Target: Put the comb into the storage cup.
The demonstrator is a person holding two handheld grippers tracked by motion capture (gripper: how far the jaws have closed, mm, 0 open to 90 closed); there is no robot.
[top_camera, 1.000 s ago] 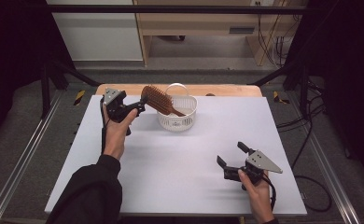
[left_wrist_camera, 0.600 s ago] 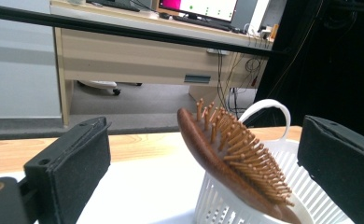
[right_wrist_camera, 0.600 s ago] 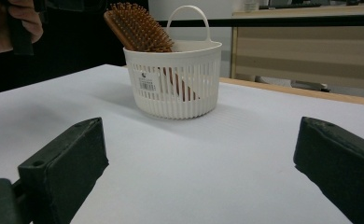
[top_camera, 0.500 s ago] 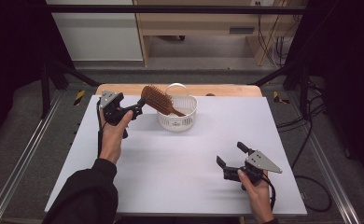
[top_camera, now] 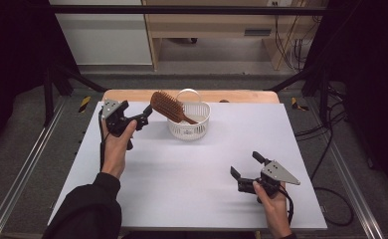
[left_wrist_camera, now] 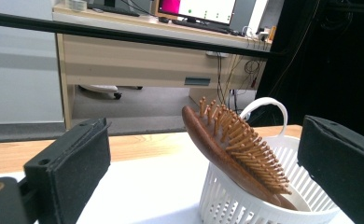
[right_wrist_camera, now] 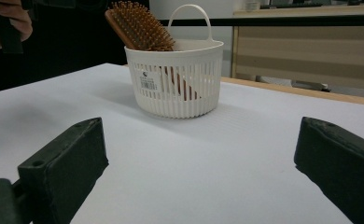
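Note:
A brown wooden hairbrush (top_camera: 168,106) leans in a white slotted basket (top_camera: 189,129), handle down and bristled head sticking out over the left rim. My left gripper (top_camera: 142,117) is open just left of the brush head, holding nothing. From the left gripper view the hairbrush (left_wrist_camera: 231,149) and basket (left_wrist_camera: 259,205) lie between and beyond the spread jaws. My right gripper (top_camera: 245,165) rests open at the near right of the table, empty. The right gripper view looks across the table at the basket (right_wrist_camera: 175,84) and hairbrush (right_wrist_camera: 140,25).
The white table (top_camera: 182,174) has a wooden strip (top_camera: 242,95) along its far edge. Metal rails (top_camera: 28,169) flank the sides, and cables (top_camera: 331,149) trail on the floor at right. A desk (left_wrist_camera: 147,56) stands behind.
My left gripper has drawn back to the left, away from the brush head, staying open. The hairbrush, basket and right gripper have not moved.

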